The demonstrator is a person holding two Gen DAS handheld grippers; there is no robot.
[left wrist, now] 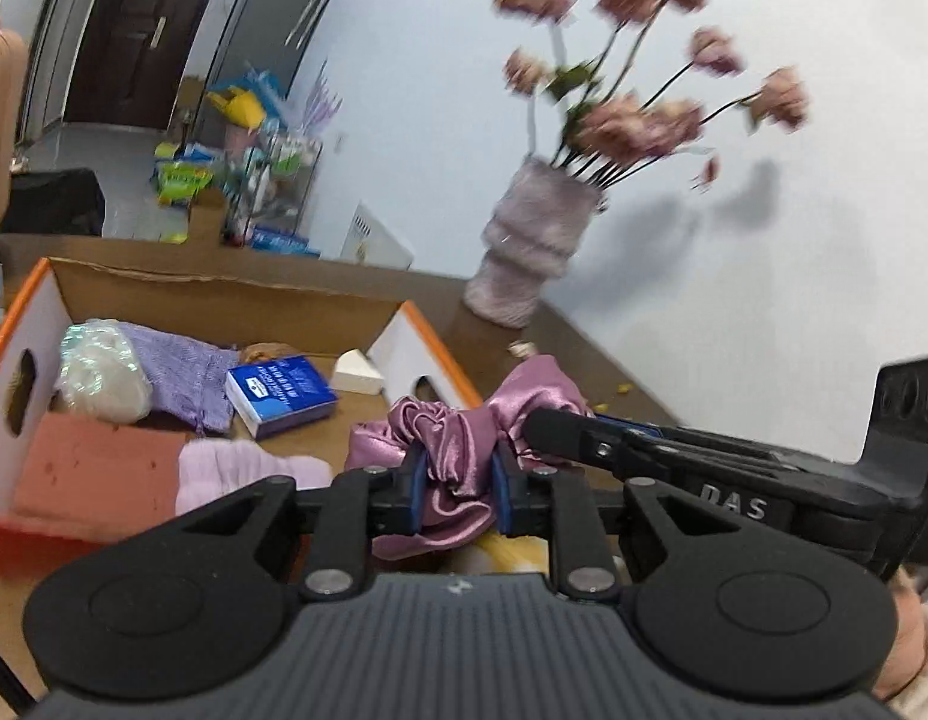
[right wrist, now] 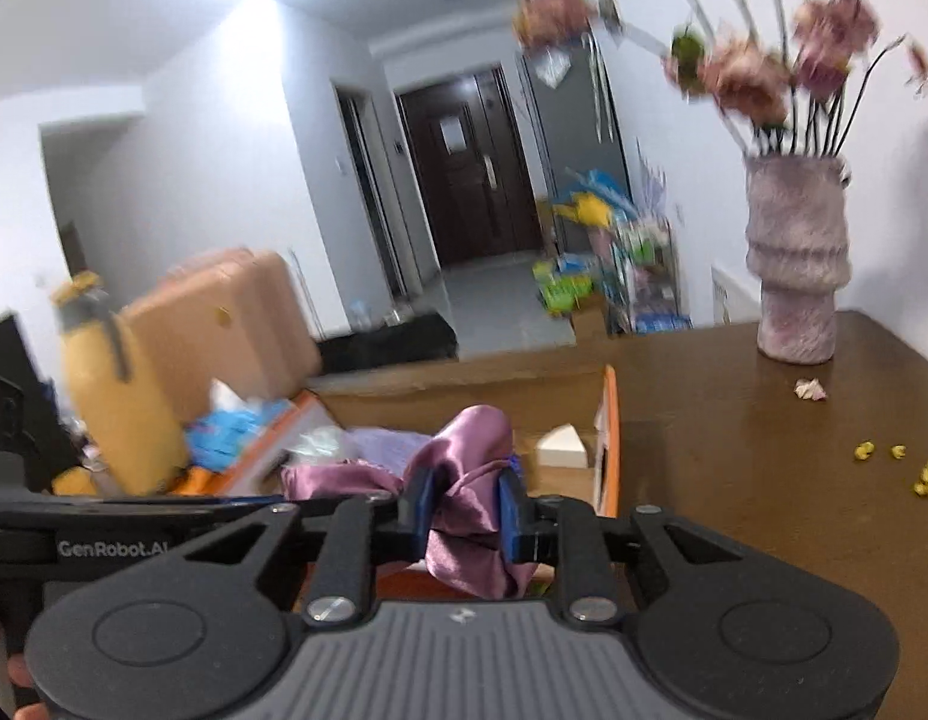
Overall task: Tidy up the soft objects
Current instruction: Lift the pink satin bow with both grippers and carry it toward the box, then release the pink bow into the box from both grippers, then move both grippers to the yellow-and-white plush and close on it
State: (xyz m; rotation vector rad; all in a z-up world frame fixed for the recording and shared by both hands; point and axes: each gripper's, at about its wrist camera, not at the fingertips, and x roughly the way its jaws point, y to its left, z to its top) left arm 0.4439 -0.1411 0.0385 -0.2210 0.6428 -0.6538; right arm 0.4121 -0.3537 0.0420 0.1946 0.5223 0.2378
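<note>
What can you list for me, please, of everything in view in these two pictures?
scrunchie: one, pink satin, held over the box by both claws
box: one, cardboard with orange rim, on the table
pouch: one, lilac, in the box
carton: one, blue, in the box
wedge: one, white, in the box
vase: one, pale pink with flowers, on the table
table: one, brown
bottle: one, yellow, left of the box
left claw: one, black, shut on scrunchie
right claw: one, black, shut on scrunchie
</note>
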